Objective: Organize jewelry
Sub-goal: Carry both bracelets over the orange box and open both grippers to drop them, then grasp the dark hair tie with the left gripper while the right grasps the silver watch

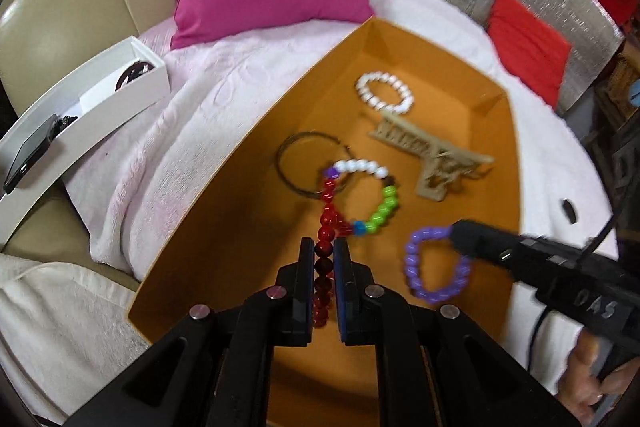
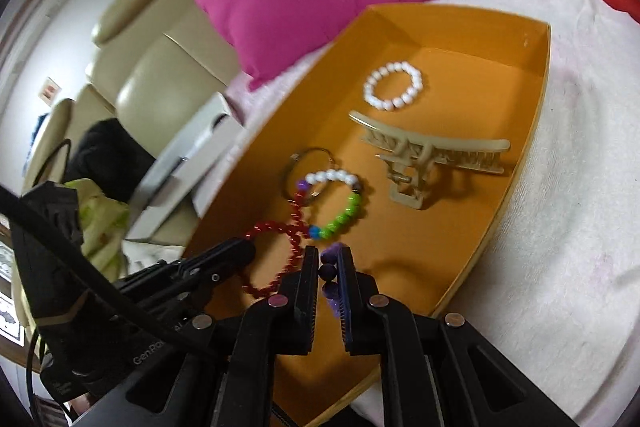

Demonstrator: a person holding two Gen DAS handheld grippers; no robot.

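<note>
Left wrist view looks down the left gripper (image 1: 324, 251), its fingers pinched on a strand of dark red round beads (image 1: 323, 267) above the orange cardboard tray (image 1: 256, 155). The right gripper (image 1: 456, 235) reaches in from the side, clamped on a loop of purple glossy beads (image 1: 420, 267). Already lying in the tray are a white bead bracelet (image 1: 384, 93), a beige plastic claw hair clip (image 1: 432, 157), a thin metal hoop (image 1: 300, 163) and a multicolour bead bracelet (image 1: 360, 195). To finish well, I would lower each loop onto bare tray floor, well apart from the others, and only then part the fingers, so the red strand does not snag the multicolour bracelet it seems to overlap. Only the right wrist view shows the red beads (image 2: 276, 259) as a full loop crossing that bracelet (image 2: 332, 203); only the left shows the whole purple loop, which the right gripper (image 2: 329, 267) mostly hides.
</note>
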